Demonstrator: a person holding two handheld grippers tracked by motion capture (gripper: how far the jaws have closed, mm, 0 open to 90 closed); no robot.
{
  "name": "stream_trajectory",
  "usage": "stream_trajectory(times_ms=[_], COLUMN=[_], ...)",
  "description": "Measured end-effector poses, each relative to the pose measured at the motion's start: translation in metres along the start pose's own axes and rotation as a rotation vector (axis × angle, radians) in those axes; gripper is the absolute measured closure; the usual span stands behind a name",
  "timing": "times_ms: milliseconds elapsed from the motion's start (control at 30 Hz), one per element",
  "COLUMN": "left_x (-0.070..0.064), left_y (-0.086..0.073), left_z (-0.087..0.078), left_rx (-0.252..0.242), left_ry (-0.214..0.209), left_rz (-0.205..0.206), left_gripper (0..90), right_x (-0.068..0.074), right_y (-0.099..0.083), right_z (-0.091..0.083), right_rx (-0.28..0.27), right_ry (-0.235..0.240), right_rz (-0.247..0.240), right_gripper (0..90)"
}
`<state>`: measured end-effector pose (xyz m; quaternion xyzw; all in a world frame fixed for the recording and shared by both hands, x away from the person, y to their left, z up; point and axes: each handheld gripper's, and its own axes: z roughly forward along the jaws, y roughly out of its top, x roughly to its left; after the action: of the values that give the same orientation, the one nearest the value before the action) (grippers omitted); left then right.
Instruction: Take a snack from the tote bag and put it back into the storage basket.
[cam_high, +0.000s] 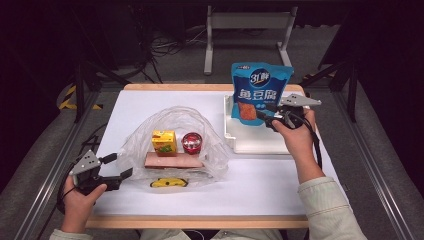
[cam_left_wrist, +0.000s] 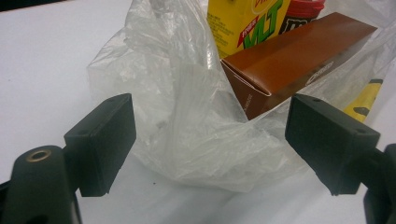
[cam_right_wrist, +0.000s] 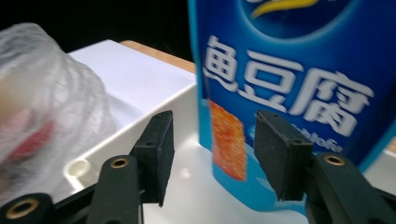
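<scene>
High view, blue pouch upright in white tray, boxes inside plastic bag, both grippers' jaws wide.

Looked like a lab / recording setup, not a home. White-topped table w/ wood edge stood on grey carpet, flanked left & right by metal rails. Surroundings were dark, black drapes at the sides. Loose cables lay on the floor at the far side, next to a white metal frame. Yellow-black hazard tape marked the floor far left. Grocery items on the table were laid out as props.
</scene>
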<state>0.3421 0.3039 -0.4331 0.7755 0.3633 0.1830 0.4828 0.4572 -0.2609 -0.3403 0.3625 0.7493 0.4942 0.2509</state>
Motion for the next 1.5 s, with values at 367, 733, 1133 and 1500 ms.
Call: stream_trajectory(times_ms=[367,733,1133,1500], left_x=[0.001,0.001,0.001,0.000], left_y=[0.000,0.000,-0.002,-0.001], left_z=[-0.002,-0.003,-0.006,-0.008], left_rx=[-0.012,-0.008,-0.016,-0.030], left_ry=[0.005,0.001,0.009,0.011], left_rz=[-0.007,-0.001,-0.006,-0.013], left_gripper=[16.9,16.9,16.8,16.9], right_x=[0.034,0.063,0.092,0.114], right_y=[0.027,0.044,0.056,0.064], right_z=[-0.001,0.003,0.013,0.029], right_rx=[-0.019,-0.036,-0.054,-0.047], right_ry=[0.076,0.156,0.248,0.339], right_rz=[-0.053,-0.085,-0.110,-0.116], right_gripper=[42.4,38.3,33.2,27.9])
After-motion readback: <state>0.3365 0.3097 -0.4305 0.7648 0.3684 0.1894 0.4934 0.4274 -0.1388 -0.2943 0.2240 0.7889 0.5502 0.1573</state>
